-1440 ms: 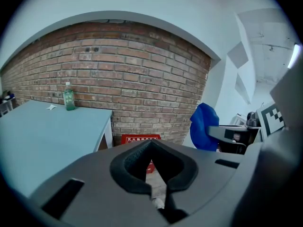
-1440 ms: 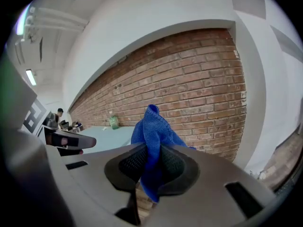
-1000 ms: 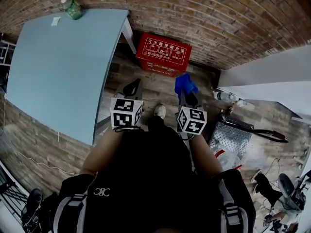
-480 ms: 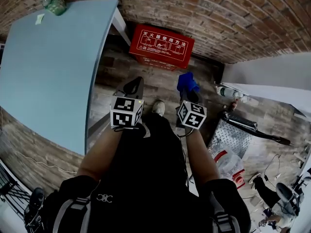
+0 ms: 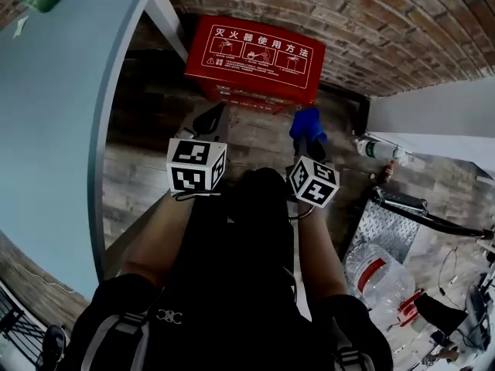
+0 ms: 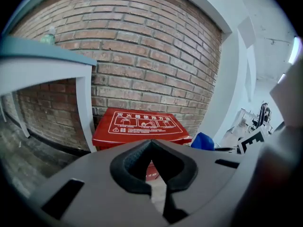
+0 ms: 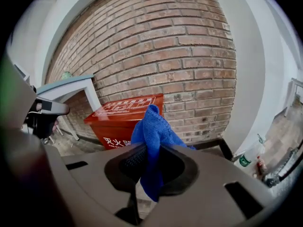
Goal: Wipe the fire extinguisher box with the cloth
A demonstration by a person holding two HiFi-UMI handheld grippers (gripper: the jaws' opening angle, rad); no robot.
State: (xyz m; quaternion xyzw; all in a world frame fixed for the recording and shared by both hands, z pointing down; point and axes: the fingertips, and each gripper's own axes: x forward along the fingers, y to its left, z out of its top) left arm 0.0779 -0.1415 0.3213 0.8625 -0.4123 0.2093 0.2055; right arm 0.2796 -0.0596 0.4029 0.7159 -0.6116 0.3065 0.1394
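Now, right gripper (image 7: pixel 144 174) pinches cloth (image 7: pixel 154 129); left gripper (image 6: pixel 154 174) pressed together, empty; cloth should land flat on box (image 5: pixel 255 56), upper centre.

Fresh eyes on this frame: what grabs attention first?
The red fire extinguisher box stands out first, on the floor against the brick wall, beside the pale blue table. Next comes the bright blue cloth, clamped in the right tool and held close to the box. The left tool is shut and empty.
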